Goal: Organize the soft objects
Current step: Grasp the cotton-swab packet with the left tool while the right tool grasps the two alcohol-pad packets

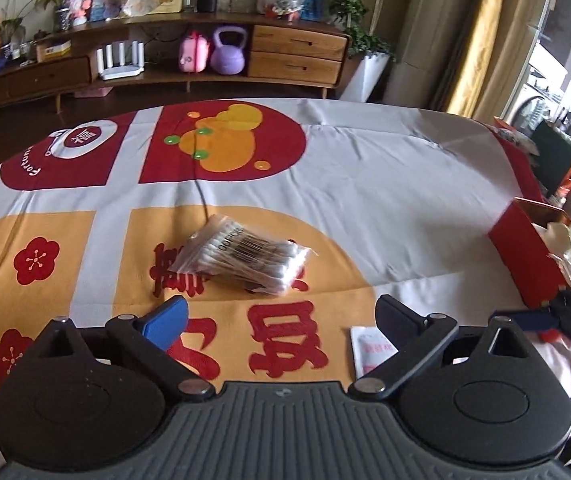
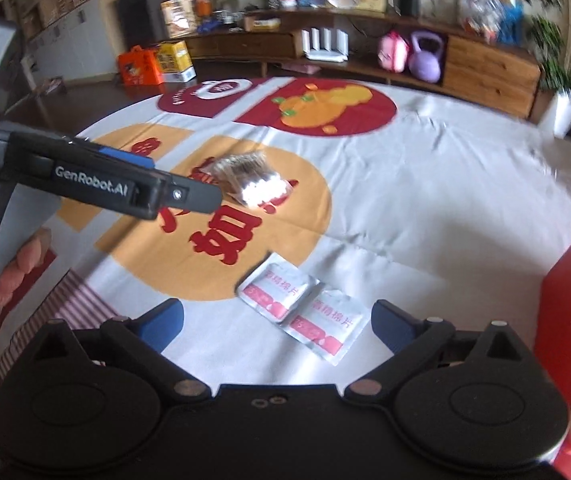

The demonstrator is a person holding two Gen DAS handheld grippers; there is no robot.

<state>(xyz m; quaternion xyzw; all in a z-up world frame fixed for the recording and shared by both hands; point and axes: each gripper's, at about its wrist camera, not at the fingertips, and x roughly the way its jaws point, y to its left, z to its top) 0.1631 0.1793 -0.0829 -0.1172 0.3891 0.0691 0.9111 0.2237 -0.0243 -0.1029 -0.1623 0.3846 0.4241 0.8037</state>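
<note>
A clear bag of cotton swabs (image 1: 245, 254) lies on the printed tablecloth (image 1: 385, 184), just ahead of my open, empty left gripper (image 1: 281, 316). The bag also shows in the right wrist view (image 2: 251, 182). Two white alcohol-pad sachets (image 2: 305, 306) lie side by side on the cloth directly between the fingers of my open, empty right gripper (image 2: 277, 320); one sachet corner shows in the left wrist view (image 1: 367, 350). The left gripper's body (image 2: 97, 178) reaches in from the left, near the swab bag.
A red box (image 2: 561, 304) holding pale soft items stands at the right table edge; it also shows in the left wrist view (image 1: 525, 248). A wooden sideboard (image 1: 297, 48) with a purple kettlebell (image 1: 227, 52) stands beyond the table.
</note>
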